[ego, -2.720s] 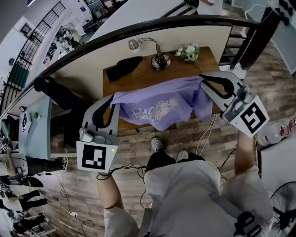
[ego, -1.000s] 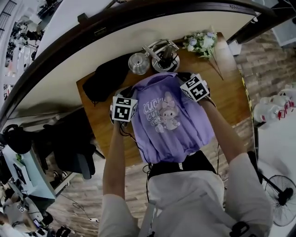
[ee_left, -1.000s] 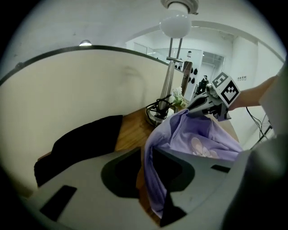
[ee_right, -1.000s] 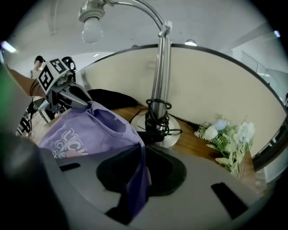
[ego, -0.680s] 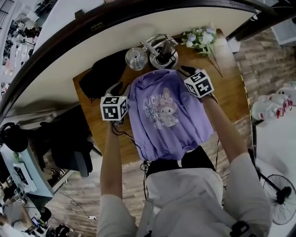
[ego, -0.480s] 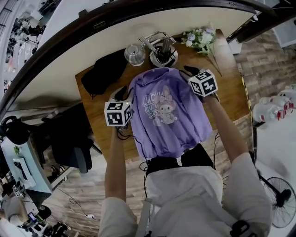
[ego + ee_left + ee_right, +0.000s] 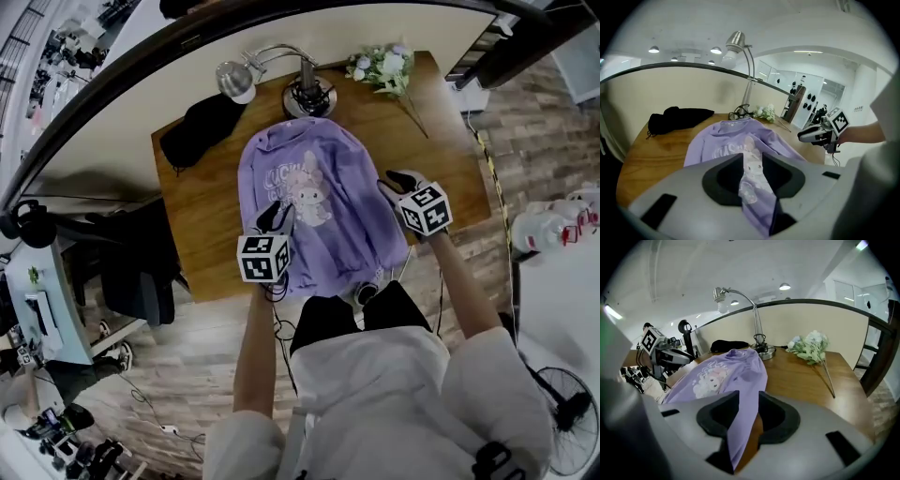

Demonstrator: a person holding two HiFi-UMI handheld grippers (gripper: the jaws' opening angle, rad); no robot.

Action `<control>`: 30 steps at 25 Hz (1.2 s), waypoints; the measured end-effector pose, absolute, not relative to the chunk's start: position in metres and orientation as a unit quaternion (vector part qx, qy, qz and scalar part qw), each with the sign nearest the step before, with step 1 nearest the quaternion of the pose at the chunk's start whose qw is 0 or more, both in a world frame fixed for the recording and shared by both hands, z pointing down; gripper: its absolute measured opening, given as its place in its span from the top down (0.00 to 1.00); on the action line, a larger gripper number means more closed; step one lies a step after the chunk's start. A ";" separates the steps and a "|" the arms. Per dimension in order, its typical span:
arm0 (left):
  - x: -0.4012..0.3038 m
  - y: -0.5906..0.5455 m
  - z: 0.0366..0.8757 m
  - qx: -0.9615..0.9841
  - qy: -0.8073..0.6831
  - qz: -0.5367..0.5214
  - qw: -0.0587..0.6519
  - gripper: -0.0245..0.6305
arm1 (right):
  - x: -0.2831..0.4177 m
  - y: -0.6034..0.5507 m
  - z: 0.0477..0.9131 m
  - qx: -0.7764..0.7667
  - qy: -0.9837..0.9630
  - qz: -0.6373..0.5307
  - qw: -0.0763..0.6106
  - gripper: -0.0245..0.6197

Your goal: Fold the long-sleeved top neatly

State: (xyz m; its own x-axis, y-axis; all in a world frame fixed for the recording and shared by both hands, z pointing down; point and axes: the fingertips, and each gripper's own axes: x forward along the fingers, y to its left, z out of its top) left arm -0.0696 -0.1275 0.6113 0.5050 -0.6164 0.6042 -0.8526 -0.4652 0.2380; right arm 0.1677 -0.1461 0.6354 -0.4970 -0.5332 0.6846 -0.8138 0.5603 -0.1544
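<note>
Purple long-sleeved cartoon-print top (image 7: 305,192) flat mid wooden table (image 7: 441,159), hem at near edge
L gripper (image 7: 278,217) & R gripper (image 7: 398,183) jaws spread, just been opening; only gripper views show purple cloth in each gap, unpinched; head view shows whole top

purple top (image 7: 323,164) flat on table (image 7: 208,211) | lamp (image 7: 307,97), flowers (image 7: 380,67), black cloth (image 7: 199,131) beyond it

One wooden surface (image 7: 441,141) carries one purple long-sleeved top (image 7: 309,178), one desk lamp (image 7: 302,94), one bunch of white flowers (image 7: 380,66) and one black garment (image 7: 197,131). There are two claws, the left claw (image 7: 277,217) and the right claw (image 7: 394,183). Each has just been opening its jaws, and purple cloth shows between them.
</note>
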 end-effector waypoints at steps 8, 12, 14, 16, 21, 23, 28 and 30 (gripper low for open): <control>0.002 -0.052 0.621 0.823 -0.449 0.232 0.260 0.76 | 0.221 -0.007 0.669 0.389 -0.828 0.285 0.284 0.75; 0.027 -0.024 0.625 0.820 -0.456 0.231 0.259 0.76 | 0.222 0.056 0.700 0.356 -0.828 0.322 0.288 0.75; 0.038 -0.011 0.628 0.816 -0.461 0.229 0.264 0.76 | 0.217 0.077 0.720 0.339 -0.826 0.337 0.298 0.73; 0.049 0.001 0.630 0.815 -0.461 0.227 0.268 0.76 | 0.214 0.091 0.739 0.327 -0.825 0.351 0.299 0.69; 0.066 0.030 0.636 0.815 -0.454 0.244 0.267 0.76 | 0.208 0.105 0.781 0.292 -0.827 0.372 0.302 0.57; 0.069 0.036 0.639 0.813 -0.454 0.248 0.268 0.76 | 0.206 0.098 0.789 0.286 -0.830 0.372 0.301 0.48; 0.072 0.044 0.642 0.810 -0.454 0.254 0.271 0.76 | 0.204 0.083 0.787 0.281 -0.841 0.349 0.302 0.72; 0.072 0.043 0.642 0.810 -0.454 0.253 0.270 0.76 | 0.206 0.085 0.772 0.275 -0.852 0.337 0.291 0.91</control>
